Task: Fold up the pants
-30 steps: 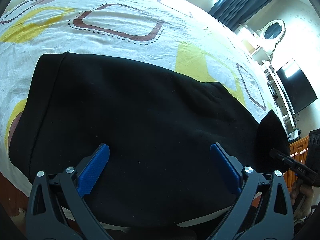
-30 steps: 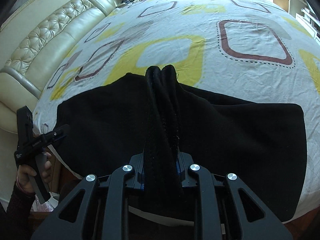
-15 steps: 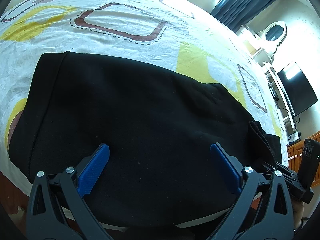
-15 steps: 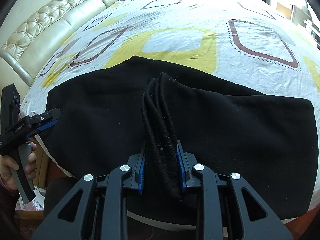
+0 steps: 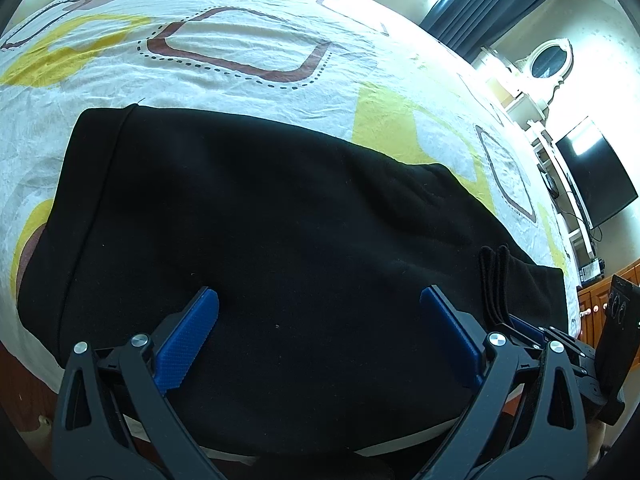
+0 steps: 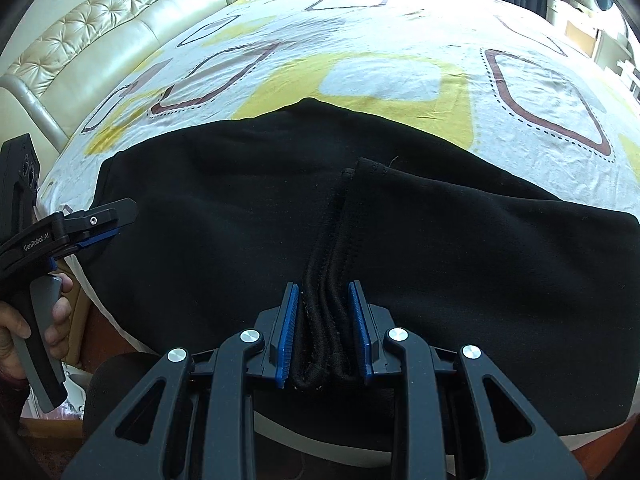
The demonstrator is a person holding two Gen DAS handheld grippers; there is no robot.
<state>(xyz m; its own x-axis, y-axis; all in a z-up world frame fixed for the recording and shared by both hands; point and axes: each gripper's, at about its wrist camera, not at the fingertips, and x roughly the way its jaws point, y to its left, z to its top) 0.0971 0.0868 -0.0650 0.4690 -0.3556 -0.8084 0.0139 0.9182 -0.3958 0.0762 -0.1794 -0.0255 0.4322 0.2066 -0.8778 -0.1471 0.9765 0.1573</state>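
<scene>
Bed: the patterned sheet (image 5: pixel 248 92) filled both views, with a tufted cream headboard (image 6: pixel 100 52) at 10 o'clock in the right wrist view.
Pants: the black pants (image 5: pixel 280 240) lay spread flat on the sheet along the bed's near edge.
Right gripper (image 6: pixel 323 320): jaws were clamped on a bunched, layered hem of the pants.
Left gripper (image 5: pixel 320 336): jaws stood wide apart over the cloth, holding nothing.

a home bedroom: bed (image 6: pixel 400 40) (tufted headboard (image 6: pixel 100 40)), television (image 5: pixel 596 172).
</scene>
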